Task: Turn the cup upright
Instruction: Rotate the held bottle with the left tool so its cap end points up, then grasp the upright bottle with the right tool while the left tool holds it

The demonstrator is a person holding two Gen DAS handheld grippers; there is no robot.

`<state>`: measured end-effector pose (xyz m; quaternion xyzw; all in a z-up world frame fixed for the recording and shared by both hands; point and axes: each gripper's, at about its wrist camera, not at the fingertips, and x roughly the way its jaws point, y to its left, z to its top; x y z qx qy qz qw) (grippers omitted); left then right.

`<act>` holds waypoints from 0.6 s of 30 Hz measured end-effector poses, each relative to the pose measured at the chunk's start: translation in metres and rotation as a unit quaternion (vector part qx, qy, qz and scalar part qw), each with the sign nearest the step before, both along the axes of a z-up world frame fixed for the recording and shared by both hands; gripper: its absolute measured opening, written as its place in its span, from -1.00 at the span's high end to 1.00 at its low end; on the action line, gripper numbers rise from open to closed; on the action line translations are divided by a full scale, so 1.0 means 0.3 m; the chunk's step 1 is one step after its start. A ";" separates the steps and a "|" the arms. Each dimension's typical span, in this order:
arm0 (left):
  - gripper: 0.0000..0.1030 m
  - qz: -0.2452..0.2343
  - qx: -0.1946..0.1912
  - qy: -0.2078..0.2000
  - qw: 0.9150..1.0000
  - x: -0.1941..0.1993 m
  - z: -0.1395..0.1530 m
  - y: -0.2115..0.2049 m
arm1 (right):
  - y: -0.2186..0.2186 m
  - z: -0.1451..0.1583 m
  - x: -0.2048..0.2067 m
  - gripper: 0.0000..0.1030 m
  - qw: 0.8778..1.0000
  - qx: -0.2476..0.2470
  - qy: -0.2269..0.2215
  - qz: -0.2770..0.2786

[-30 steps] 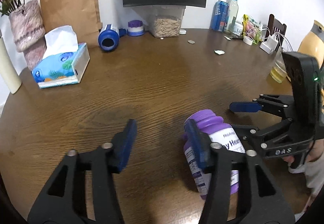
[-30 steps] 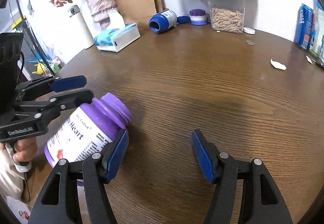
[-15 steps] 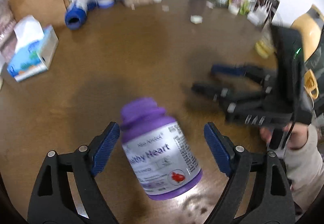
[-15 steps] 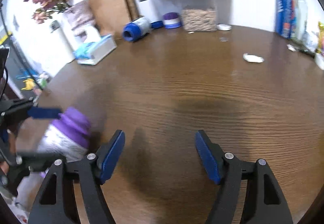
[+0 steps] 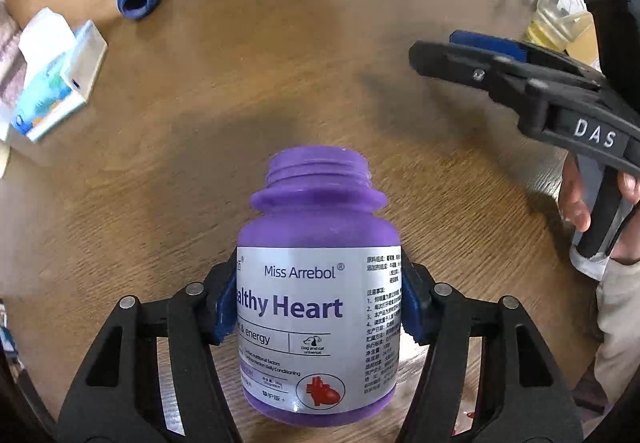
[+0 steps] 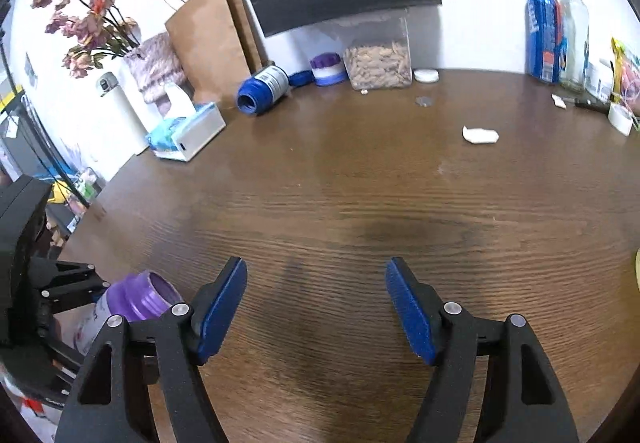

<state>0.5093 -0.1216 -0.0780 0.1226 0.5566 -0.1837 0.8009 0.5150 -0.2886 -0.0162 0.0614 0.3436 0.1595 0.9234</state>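
A purple open-necked bottle (image 5: pixel 320 295) with a silver "Healthy Heart" label fills the middle of the left wrist view, neck pointing away. My left gripper (image 5: pixel 319 307) is shut on its labelled body, blue pads on both sides. In the right wrist view the bottle (image 6: pixel 136 301) shows at the lower left, partly hidden behind my right gripper's left finger. My right gripper (image 6: pixel 316 307) is open and empty above the wooden table (image 6: pixel 360 203). It also shows at the right of the left wrist view (image 5: pixel 472 55).
At the table's back stand a tissue box (image 6: pixel 188 133), a lying blue bottle (image 6: pixel 262 91), a purple-lidded jar (image 6: pixel 328 69), a clear snack container (image 6: pixel 378 59), a paper bag (image 6: pixel 208 39) and a flower vase (image 6: pixel 154 67). A white scrap (image 6: pixel 480 135) lies mid-right. Bottles and clutter (image 6: pixel 560 43) stand at the far right.
My left gripper has closed on the purple bottle, which lay between its open fingers half a second ago. My right gripper has drawn away to the right, still open.
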 end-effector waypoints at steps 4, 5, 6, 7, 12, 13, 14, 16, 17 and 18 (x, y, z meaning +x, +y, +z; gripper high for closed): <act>-0.15 -0.016 0.034 -0.081 0.996 -0.090 0.116 -0.028 | -0.008 0.040 -0.021 -0.50 0.999 0.048 -0.003 0.021; -0.15 -0.016 0.026 -0.113 0.993 -0.123 0.176 -0.017 | -0.014 0.063 -0.034 -0.50 0.996 0.078 -0.002 0.034; -0.15 -0.016 0.020 -0.134 0.991 -0.145 0.218 -0.006 | -0.021 0.106 -0.059 -0.52 0.990 0.125 -0.009 0.061; -0.15 -0.016 0.014 -0.159 0.987 -0.172 0.260 0.010 | -0.026 0.138 -0.083 -0.60 0.984 0.158 -0.018 0.077; -0.15 0.001 -0.003 -0.261 0.965 -0.367 0.463 0.089 | 0.069 0.258 -0.246 -0.84 0.961 0.228 -0.035 0.151; -0.15 0.002 -0.016 -0.274 0.961 -0.421 0.491 0.108 | 0.106 0.271 -0.276 -0.86 0.960 0.226 -0.035 0.164; -0.15 0.009 -0.015 -0.287 0.958 -0.454 0.501 0.118 | 0.149 0.282 -0.315 -0.91 0.956 0.230 -0.033 0.182; -0.15 0.007 -0.031 -0.308 0.951 -0.532 0.521 0.154 | 0.191 0.290 -0.369 -0.91 0.946 0.259 -0.024 0.194; -0.15 0.003 -0.047 -0.309 0.950 -0.568 0.524 0.181 | 0.214 0.292 -0.394 -0.91 0.939 0.273 -0.013 0.207; -0.15 0.010 -0.063 -0.314 0.947 -0.606 0.526 0.210 | 0.247 0.294 -0.428 -0.91 0.934 0.283 -0.003 0.219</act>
